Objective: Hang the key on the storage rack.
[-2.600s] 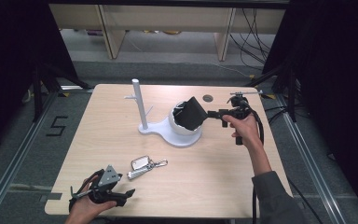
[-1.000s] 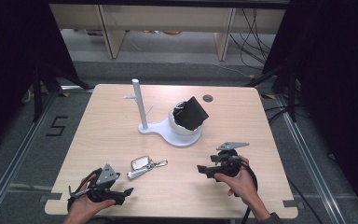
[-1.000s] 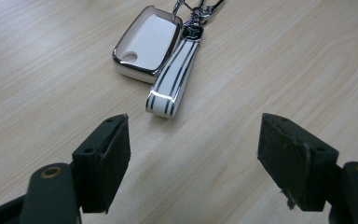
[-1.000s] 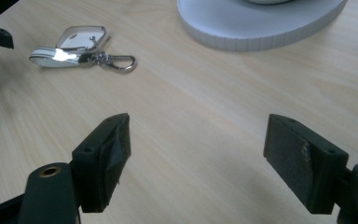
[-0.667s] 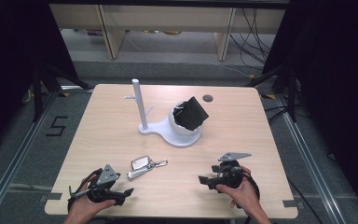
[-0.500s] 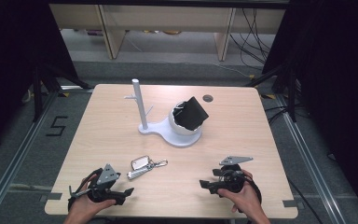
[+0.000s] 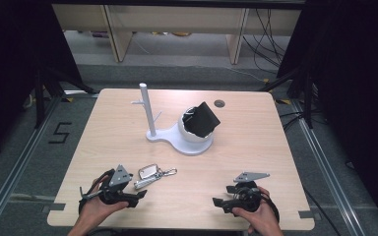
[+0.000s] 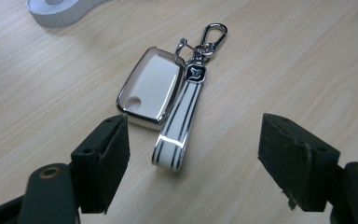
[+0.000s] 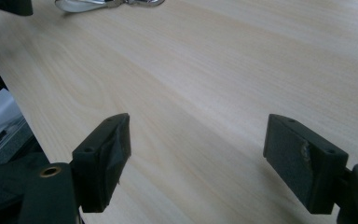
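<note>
Your left gripper (image 7: 128, 195) rests low at the near left corner of the desk (image 7: 256, 128), its fingers (image 8: 103, 161) spread wide and aimed straight at the key fob (image 8: 150, 87). That aim makes sense: the fob lies flat just ahead of the fingers, with its striped strap (image 8: 179, 126) running back toward you between them, so a short push forward would put the strap, the slimmest part to pinch, inside the gap. Nothing is gripped yet; fob and strap sit free on the wood, apart from both fingers.

Your right gripper (image 7: 224, 195) sits at the near right edge of the desk, well apart from the fob, its fingers (image 9: 103, 158) also spread with only bare desk between them. Held there it keeps out of the left hand's path.

Farther back, near the middle of the desk, the white stand (image 7: 174, 138) carries an upright post (image 7: 147, 110) with small pegs, and its round cup holds a black pouch (image 7: 203, 119). The snap hook (image 8: 213, 33) on the fob points toward that stand, so a peg looks a likely place to hang it.
</note>
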Available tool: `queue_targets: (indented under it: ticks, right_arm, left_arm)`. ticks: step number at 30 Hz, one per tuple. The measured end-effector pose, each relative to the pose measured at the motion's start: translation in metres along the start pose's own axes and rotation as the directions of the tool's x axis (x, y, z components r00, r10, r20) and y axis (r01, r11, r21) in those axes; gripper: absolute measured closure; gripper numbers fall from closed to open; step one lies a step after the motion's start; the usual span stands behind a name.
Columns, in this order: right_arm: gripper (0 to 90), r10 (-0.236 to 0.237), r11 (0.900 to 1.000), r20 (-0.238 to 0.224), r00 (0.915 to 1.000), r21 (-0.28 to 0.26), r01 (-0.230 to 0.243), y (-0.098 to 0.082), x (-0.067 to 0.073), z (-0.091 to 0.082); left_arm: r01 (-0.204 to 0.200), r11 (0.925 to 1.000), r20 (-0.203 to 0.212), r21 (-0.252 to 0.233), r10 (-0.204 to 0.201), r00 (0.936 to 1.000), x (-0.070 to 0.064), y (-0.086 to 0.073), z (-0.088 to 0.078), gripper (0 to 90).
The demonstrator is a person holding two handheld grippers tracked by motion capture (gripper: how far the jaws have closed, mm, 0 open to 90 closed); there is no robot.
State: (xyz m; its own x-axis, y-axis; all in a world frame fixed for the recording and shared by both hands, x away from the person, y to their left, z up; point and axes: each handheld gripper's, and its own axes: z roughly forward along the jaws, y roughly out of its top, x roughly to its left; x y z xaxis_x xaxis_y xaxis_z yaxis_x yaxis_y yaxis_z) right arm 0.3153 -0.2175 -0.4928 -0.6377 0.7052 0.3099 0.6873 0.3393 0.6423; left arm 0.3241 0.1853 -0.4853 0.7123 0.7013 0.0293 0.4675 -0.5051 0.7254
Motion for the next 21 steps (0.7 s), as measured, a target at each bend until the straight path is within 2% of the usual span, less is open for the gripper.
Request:
queue_targets:
  ticks: [1,3,4,5,6,8,9,12,13,15,18,19,20,21]
  right_arm:
    - [24.4,0.031,1.0,-0.009,0.9995,0.004,-0.031,-0.001,0.003,0.001]
    - [24.4,-0.002,1.0,0.002,1.0,0.009,0.002,-0.002,0.001,0.001]
    - [24.5,0.011,1.0,-0.003,0.9999,0.016,-0.011,-0.002,0.003,0.001]
    - [24.6,-0.001,1.0,0.0,1.0,0.012,0.001,-0.002,0.002,0.001]
    - [24.6,0.034,0.999,-0.007,0.9994,0.025,-0.034,-0.003,0.005,0.0]
    - [24.8,0.025,1.0,-0.004,0.9997,0.016,-0.025,-0.003,0.004,0.0]
    - [24.9,-0.006,1.0,0.002,1.0,0.006,0.006,-0.002,0.001,0.0]
    - [25.0,-0.005,1.0,-0.008,1.0,0.009,0.005,-0.003,0.001,0.0]
    - [25.0,-0.007,1.0,-0.011,0.9999,0.011,0.007,-0.002,0.001,0.0]
    - [25.0,0.005,1.0,-0.012,0.9999,0.016,-0.005,-0.002,0.002,0.0]
    - [25.1,-0.005,1.0,-0.014,0.9999,0.014,0.005,-0.003,0.002,0.001]
    - [25.1,-0.005,1.0,-0.015,0.9999,0.012,0.005,-0.002,0.001,0.001]
    - [25.1,0.029,0.999,-0.025,0.9993,0.021,-0.029,-0.003,0.004,0.0]
    - [25.1,0.026,0.999,-0.023,0.9994,0.02,-0.026,-0.003,0.003,0.0]
  left_arm:
    - [-0.009,0.9999,0.004,0.005,0.009,0.9999,0.001,0.003,0.002,24.7]
    - [-0.022,0.9997,0.011,0.008,0.022,0.9997,0.002,0.01,0.007,24.8]
    - [-0.022,0.9998,0.027,0.0,0.022,0.9994,0.003,0.014,0.01,25.2]
    - [-0.018,0.9998,0.038,-0.006,0.018,0.9991,0.003,0.018,0.013,25.6]
    - [-0.023,0.9997,0.044,-0.007,0.023,0.9988,0.004,0.021,0.016,26.0]
    - [-0.05,0.9987,0.042,0.006,0.049,0.9979,0.004,0.029,0.021,27.9]
    - [-0.064,0.9978,0.052,0.016,0.063,0.9966,0.005,0.034,0.025,28.2]
    - [-0.097,0.9944,0.065,0.041,0.094,0.9934,0.004,0.043,0.032,28.9]
    - [-0.123,0.9909,0.069,0.055,0.119,0.9905,0.004,0.046,0.035,30.1]
    - [-0.142,0.987,0.08,0.075,0.136,0.9875,0.004,0.052,0.04,30.9]
    - [-0.181,0.9751,0.103,0.128,0.168,0.9803,0.005,0.06,0.048,31.1]
    - [-0.181,0.9733,0.102,0.141,0.168,0.9806,0.005,0.063,0.05,31.3]
    - [-0.192,0.9698,0.105,0.151,0.177,0.9785,0.005,0.065,0.053,32.0]
    - [-0.201,0.9667,0.111,0.159,0.185,0.9766,0.004,0.067,0.055,33.3]
